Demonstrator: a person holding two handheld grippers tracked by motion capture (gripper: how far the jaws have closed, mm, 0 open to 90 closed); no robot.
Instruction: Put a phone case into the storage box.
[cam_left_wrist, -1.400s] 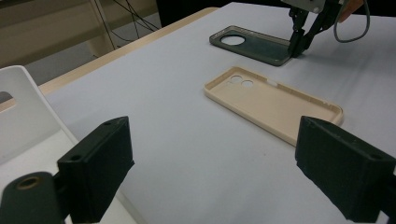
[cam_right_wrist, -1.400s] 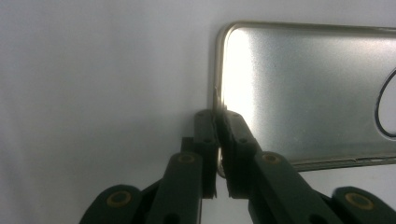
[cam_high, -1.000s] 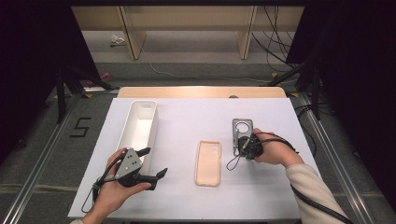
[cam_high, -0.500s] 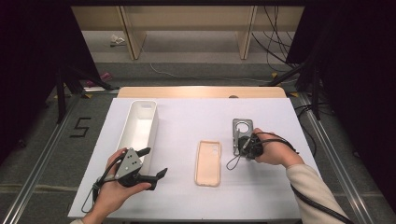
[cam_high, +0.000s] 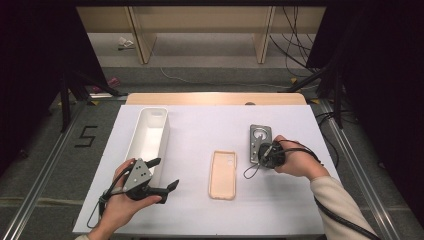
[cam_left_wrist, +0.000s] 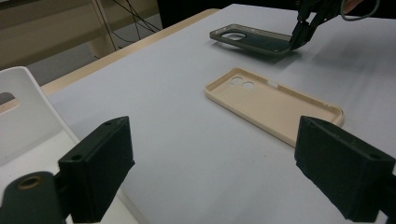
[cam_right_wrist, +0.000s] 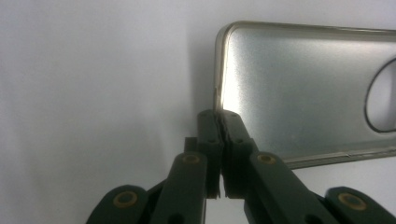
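Note:
A grey phone case (cam_high: 260, 136) with a round camera hole lies at the right of the white table (cam_high: 200, 120). My right gripper (cam_high: 258, 154) is shut on the rim of its near end; in the right gripper view the jaws (cam_right_wrist: 218, 116) pinch the case (cam_right_wrist: 299, 79) at a corner. From the left gripper view the grey case (cam_left_wrist: 252, 39) looks slightly raised at the end pinched by the right gripper (cam_left_wrist: 299, 39). A beige phone case (cam_high: 222, 175) (cam_left_wrist: 273, 102) lies hollow side up at mid-table. My left gripper (cam_high: 167, 172) (cam_left_wrist: 210, 158) is open with nothing between its jaws.
A long white bin (cam_high: 165, 132) (cam_left_wrist: 23, 107) stands at the left of the table, just beyond my left gripper. A cable runs from my right gripper along the sleeve. The table's wooden far edge (cam_high: 215, 98) lies behind, with a floor and shelving past it.

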